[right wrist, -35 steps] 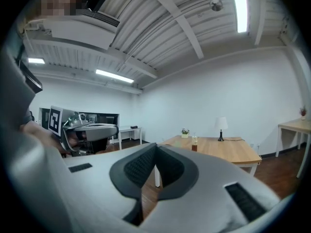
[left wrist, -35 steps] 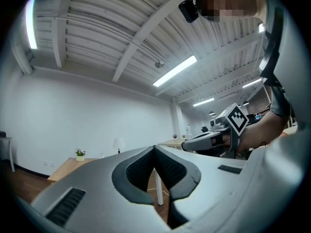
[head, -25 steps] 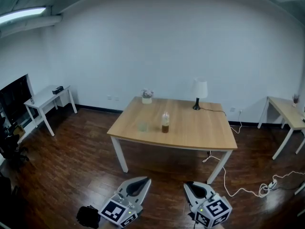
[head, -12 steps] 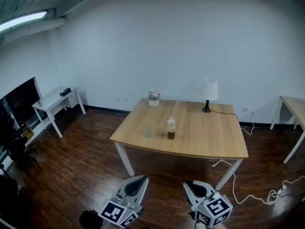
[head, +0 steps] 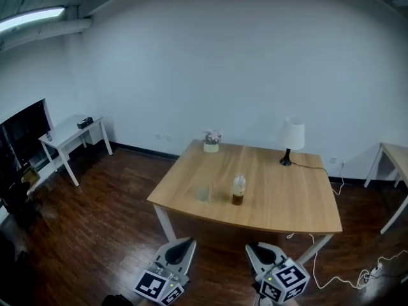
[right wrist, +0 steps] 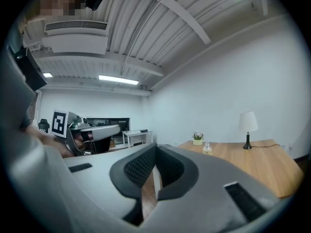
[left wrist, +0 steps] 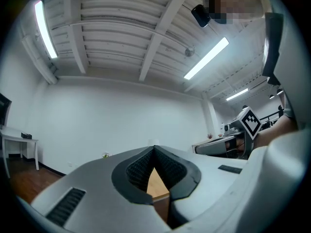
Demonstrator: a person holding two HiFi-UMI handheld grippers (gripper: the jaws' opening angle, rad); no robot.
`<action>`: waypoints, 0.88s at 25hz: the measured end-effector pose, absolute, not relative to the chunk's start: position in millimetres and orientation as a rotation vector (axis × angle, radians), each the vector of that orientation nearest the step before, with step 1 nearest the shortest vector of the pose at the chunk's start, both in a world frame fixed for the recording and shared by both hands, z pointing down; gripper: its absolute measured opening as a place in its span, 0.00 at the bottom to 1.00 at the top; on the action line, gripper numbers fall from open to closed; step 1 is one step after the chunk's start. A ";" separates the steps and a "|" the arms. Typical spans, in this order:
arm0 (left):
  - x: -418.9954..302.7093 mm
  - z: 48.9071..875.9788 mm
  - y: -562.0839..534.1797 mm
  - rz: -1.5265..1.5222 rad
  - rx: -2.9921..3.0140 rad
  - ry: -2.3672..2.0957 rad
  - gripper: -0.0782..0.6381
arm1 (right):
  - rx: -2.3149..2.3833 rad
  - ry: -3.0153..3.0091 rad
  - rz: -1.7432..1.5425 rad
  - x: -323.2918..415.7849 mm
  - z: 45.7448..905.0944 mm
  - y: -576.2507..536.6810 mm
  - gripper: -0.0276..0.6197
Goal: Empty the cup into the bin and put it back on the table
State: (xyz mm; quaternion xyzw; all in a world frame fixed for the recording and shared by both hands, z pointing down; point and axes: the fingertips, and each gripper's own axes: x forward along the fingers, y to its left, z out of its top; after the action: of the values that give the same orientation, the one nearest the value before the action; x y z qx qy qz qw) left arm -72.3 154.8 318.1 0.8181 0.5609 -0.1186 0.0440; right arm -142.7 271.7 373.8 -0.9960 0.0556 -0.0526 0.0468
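Standing off from the cup (head: 203,192)
Upright on table (head: 280,199) well ahead, nearer left gripper (head: 189,241) than right gripper (head: 252,247); jaws together on both, empty.

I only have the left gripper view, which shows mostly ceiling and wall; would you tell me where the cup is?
Observer: In the head view the cup stands upright on the wooden table, toward its near left corner.
Operator: Is anything close beside it?
Observer: A clear bottle with brown liquid in its lower part stands to its right, apart from it.
Operator: Is the right gripper carrying anything?
Observer: No; the right gripper has its fingers together with nothing between them.
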 end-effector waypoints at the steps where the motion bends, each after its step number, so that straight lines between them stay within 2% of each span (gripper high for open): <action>1: -59.8 317.2 154.5 -0.369 2.502 1.707 0.10 | -3.038 0.170 -0.157 -129.6 373.3 273.1 0.05; 10: 35.2 328.5 151.0 -0.271 2.504 1.655 0.10 | -3.052 0.174 -0.179 -29.1 376.2 278.9 0.05; 19: 98.2 346.9 169.3 -0.243 2.537 1.594 0.10 | -3.059 0.224 -0.236 44.0 390.7 304.5 0.05; 20: 105.2 347.2 172.0 -0.241 2.544 1.592 0.10 | -3.056 0.241 -0.247 52.9 392.7 306.0 0.05; 21: 112.6 347.6 175.1 -0.237 2.551 1.590 0.10 | -3.052 0.260 -0.259 61.8 395.0 308.0 0.12; 22: 120.7 348.4 178.5 -0.231 2.560 1.584 0.10 | -3.048 0.280 -0.268 70.6 397.7 310.4 0.14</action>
State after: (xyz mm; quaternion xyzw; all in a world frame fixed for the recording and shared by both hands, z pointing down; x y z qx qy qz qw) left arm 120.7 178.5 348.4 0.8464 0.5236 -0.0765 0.0610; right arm 70.6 310.4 397.7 -0.9914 0.0910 -0.0871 0.0348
